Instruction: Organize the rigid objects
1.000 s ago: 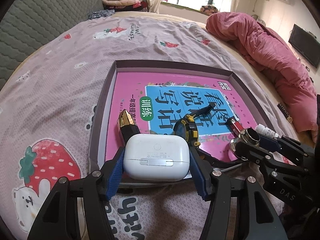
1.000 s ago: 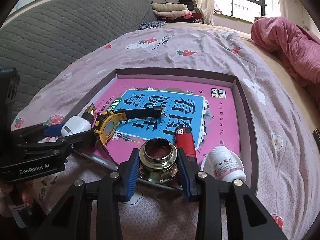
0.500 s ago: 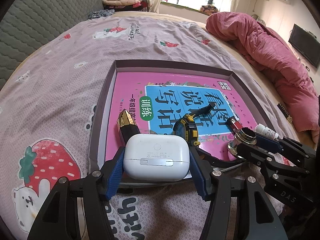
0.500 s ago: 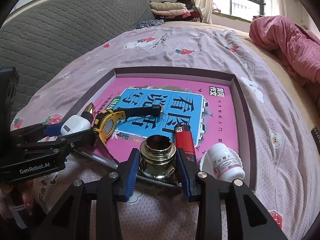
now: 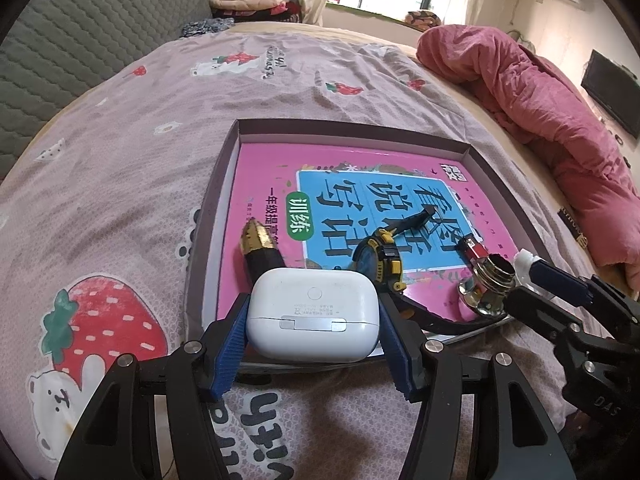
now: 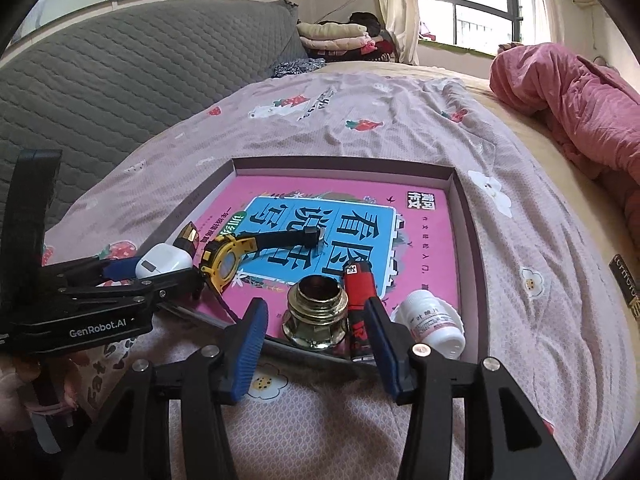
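**Right tool letting go of brass fitting in tray; left tool still around earbud case**

We find a shallow tray [image 6: 466, 216] lying on the strawberry-print bedsheet [image 5: 132, 168], lined with a pink workbook [image 6: 424, 240]; we judge it the collecting place for the loose hard items, since all of them lie inside it, crowded along the near edge, within easy reach of both tools.

Right gripper [image 6: 316, 338]: its jaws are opening; the brass fitting [image 6: 316, 312] stands upright between them on the tray's near edge, with clear gaps at both pads; we judge this a release, the fitting set on its wide base so that it will not roll. A red lighter [image 6: 358, 300] lies just beside the fitting, close against the right pad; a white pill bottle [image 6: 434, 322] lies on its side to the right of that.

Left gripper [image 5: 314, 334]: its blue pads flank the white earbud case [image 5: 314, 316] and appear to press its two ends, jaws fairly wide because the case is broad; the case sits at the tray's near left corner, seemingly resting there, so we judge this hold about to end, though we cannot confirm contact with the tray floor.

Other contents: a yellow-and-black watch [image 5: 380, 262] between the two tools, strap stretched over the workbook; a black-and-gold lipstick [image 5: 260, 246] just behind the case.

Risk noted: the right pad may nudge the lighter when withdrawn.
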A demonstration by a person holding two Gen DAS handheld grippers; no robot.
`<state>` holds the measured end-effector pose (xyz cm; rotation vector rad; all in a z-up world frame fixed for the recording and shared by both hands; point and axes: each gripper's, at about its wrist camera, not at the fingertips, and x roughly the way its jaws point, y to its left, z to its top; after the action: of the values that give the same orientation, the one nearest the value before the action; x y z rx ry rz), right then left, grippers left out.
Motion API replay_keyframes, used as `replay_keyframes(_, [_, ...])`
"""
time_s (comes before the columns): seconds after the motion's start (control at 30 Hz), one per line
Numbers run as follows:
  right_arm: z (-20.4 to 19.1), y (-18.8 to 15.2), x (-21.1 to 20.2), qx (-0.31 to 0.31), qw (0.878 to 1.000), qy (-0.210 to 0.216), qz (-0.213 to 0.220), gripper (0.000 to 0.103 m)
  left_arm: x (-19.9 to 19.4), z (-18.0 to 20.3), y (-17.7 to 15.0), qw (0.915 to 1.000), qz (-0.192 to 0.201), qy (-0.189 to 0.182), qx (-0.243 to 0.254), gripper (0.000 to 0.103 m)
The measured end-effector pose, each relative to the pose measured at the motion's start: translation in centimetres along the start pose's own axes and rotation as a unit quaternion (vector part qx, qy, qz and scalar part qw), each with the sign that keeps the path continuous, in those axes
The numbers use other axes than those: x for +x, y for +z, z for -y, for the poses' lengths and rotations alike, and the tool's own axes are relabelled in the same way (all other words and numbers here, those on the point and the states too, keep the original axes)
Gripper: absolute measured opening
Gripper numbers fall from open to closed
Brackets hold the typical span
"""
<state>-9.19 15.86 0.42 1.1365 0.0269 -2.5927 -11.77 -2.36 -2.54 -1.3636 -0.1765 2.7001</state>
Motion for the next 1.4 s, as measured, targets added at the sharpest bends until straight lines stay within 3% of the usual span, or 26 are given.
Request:
replay_keyframes(0.4, [0.1, -0.6, -2.1, 0.031, 0.999, -0.005, 0.014, 0.051, -1.7, 0.3, -0.7, 1.0, 0.008, -0.003, 0.001, 0.068])
replay_keyframes(0.73, [0.0, -1.7, -4.6, 0.049, 0.998, -0.033, 0.033, 0.055, -4.8, 1.5, -1.8, 0.9998, 0.015, -0.008, 0.0, 0.074])
replay_keyframes(1.07, [-1.5, -2.9, -6.5, 0.027, 0.998, -0.047, 0.035, 0.056, -7.3, 2.6, -2.8, 0.9996, 0.026, -0.005, 0.001, 0.076])
replay_keyframes(1.2, [-2.0, -3.6, -7.1, 0.02, 0.997, -0.059, 0.034, 0.069, -8.1, 2.7, -3.1, 0.9996, 0.028, 0.006, 0.0, 0.076])
replay_keyframes(1.4, [-2.2, -3.9, -8.5, 0.013, 0.997, -0.062, 0.046, 0.07, -9.7, 2.6, -3.6, 0.9993, 0.032, 0.017, -0.004, 0.076])
